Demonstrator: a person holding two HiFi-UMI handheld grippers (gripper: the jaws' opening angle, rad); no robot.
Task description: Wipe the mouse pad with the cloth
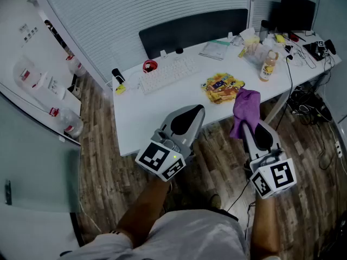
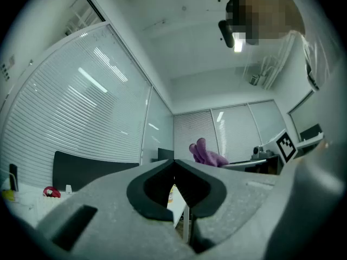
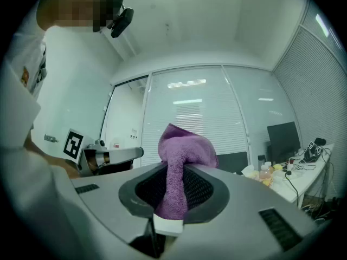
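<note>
**Purple cloth clamped in the right gripper, mouse pad lying bare on the desk**

Purple is what catches the eye: the cloth (image 1: pixel 245 110) is up in the air, hanging off the tips of the right gripper (image 1: pixel 249 128). That puts it just off the near right corner of the mouse pad (image 1: pixel 222 86) and, from the head view, not touching it. The right gripper view shows the hold plainly. The jaws are closed tight on a pinched fold of the cloth (image 3: pixel 181 161), with a bunched crown standing above the pads and a tail running down between them.

The mouse pad itself is yellow with a busy colourful print. It lies on the white desk (image 1: pixel 146 118), with nothing resting on it.

Over to the left gripper (image 1: pixel 196 111). It hovers on the near left side of the mouse pad, above the desk's front edge and well apart from the pad. In its own view the left gripper (image 2: pixel 174 186) has its jaws brought together at the tips, and nothing is caught between them.

Around the mouse pad, a white keyboard (image 1: pixel 168 73) sits to its left. A small red object (image 1: pixel 149 66) sits further left of the pad, beyond the keyboard. A bottle of orange drink (image 1: pixel 266 66) stands upright to the pad's right. A dark monitor (image 1: pixel 297 11) stands beyond the pad to its far right, in among the clutter.
</note>
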